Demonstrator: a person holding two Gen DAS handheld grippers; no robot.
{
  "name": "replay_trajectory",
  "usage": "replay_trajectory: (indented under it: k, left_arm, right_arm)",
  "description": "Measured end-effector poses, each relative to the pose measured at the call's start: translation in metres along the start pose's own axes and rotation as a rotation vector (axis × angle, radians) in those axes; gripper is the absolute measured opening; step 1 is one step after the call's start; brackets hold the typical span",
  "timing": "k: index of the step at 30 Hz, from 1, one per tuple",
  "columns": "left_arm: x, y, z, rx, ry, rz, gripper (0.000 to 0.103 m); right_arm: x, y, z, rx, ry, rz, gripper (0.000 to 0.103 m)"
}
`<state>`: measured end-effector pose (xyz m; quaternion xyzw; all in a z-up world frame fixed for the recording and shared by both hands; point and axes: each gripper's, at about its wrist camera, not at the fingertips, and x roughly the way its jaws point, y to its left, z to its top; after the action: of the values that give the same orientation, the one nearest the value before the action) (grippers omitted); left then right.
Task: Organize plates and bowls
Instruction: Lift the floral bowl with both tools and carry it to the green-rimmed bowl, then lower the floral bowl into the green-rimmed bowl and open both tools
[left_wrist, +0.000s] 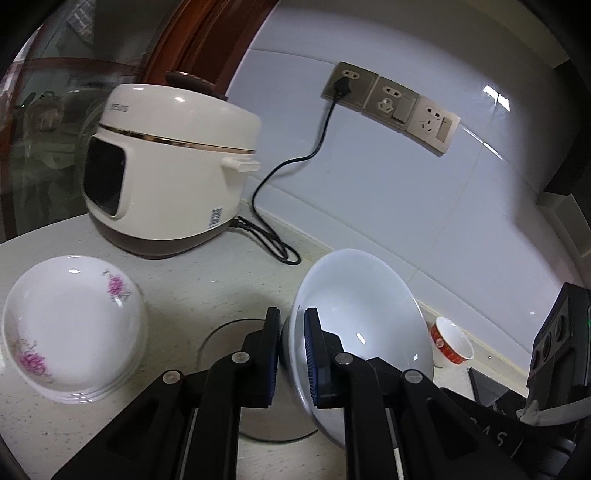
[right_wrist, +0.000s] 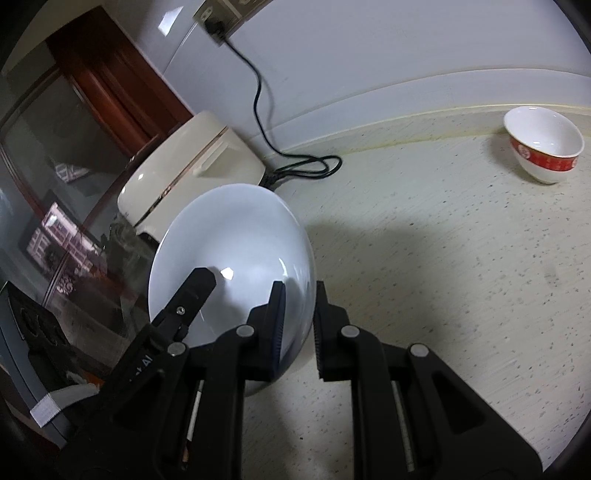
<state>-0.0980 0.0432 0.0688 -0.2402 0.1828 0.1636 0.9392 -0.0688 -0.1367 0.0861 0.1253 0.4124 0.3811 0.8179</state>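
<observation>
White plate (left_wrist: 369, 295) held on edge above the table (left_wrist: 207, 291), gripped from both sides. The left gripper (left_wrist: 291, 350) is closed on the plate's near rim, one pad on the back and one on the concave face; the right gripper (right_wrist: 299, 325) is likewise clamped across the rim at the opposite side, with the plate (right_wrist: 236, 236) rising ahead of its fingers and leaning toward the rice cooker (left_wrist: 166, 166). The plate's face stands nearly vertical, its disc edge-on to both sets of fingers, so any setting-down turns on tipping it flat.

The stack of flowered plates (left_wrist: 74, 328), shallow and glazed with pink blooms, lies flat near the table's left edge, just beside the left gripper and well apart from the right; the left hand is judged the nearer for stacking there. A small bowl with a red band (right_wrist: 543, 147), deep and round-sided, sits close to the table's back edge by the wall. The table is pale speckled stone, matt; the plate is smooth glossy ceramic, likely slippery at so narrow a grip.
</observation>
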Motion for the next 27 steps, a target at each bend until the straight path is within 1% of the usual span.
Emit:
replay_trajectory:
  k: [5,10,12,19,24,27]
  left_arm:
    - [-0.004,0.010,-0.003,0.002,0.019,0.021,0.012]
    - [0.006,0.021,-0.012,-0.013,0.095,0.032,0.013]
    - [0.010,0.026,-0.016,-0.022,0.111,0.036,0.012]
    - [0.007,0.031,-0.014,-0.033,0.093,0.054,0.013]
    - [0.014,0.037,-0.014,-0.047,0.114,0.061,0.013]
    - [0.015,0.037,-0.014,-0.044,0.121,0.060,0.013]
  right_arm:
    - [0.007,0.008,-0.006,-0.027,0.029,-0.003,0.017]
    - [0.014,0.010,-0.009,-0.045,0.055,-0.028,0.017]
    - [0.016,0.010,-0.011,-0.060,0.064,-0.044,0.017]
    - [0.023,0.017,-0.015,-0.096,0.060,-0.052,0.017]
    - [0.032,0.018,-0.020,-0.105,0.072,-0.070,0.017]
    - [0.032,0.018,-0.019,-0.107,0.064,-0.071,0.017]
